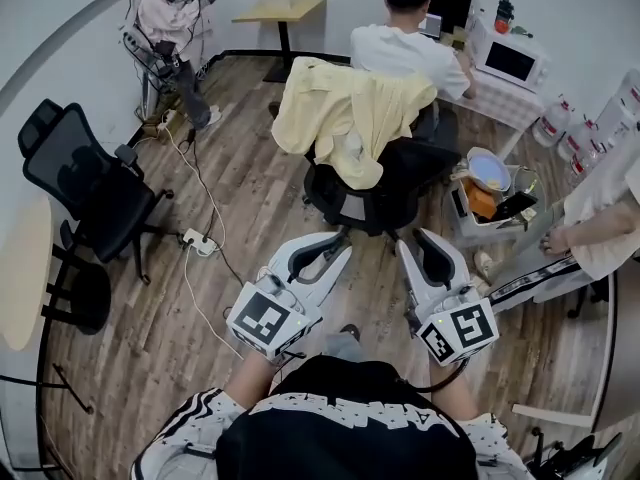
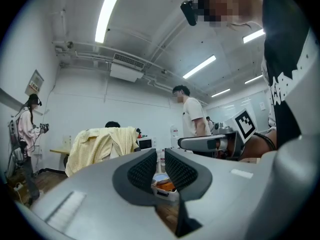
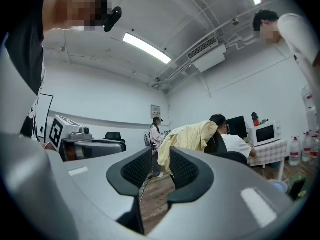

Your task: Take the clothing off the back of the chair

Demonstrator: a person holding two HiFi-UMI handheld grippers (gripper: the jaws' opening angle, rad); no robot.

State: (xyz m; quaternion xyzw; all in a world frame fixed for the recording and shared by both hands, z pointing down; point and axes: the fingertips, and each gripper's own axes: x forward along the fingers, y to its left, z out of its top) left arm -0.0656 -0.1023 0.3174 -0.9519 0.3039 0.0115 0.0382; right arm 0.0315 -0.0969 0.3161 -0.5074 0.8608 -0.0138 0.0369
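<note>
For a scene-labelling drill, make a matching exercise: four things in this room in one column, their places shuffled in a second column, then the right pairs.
1. yellow shirt
2. microwave
3. power strip
4. empty black chair

A. lying on the wooden floor
B. standing at the head view's left
C. draped over a chair back
D. on the cloth-covered table, top right

Pairs: 1-C, 2-D, 3-A, 4-B

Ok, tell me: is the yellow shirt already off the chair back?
No, the yellow shirt drapes over the black office chair's back.
</note>
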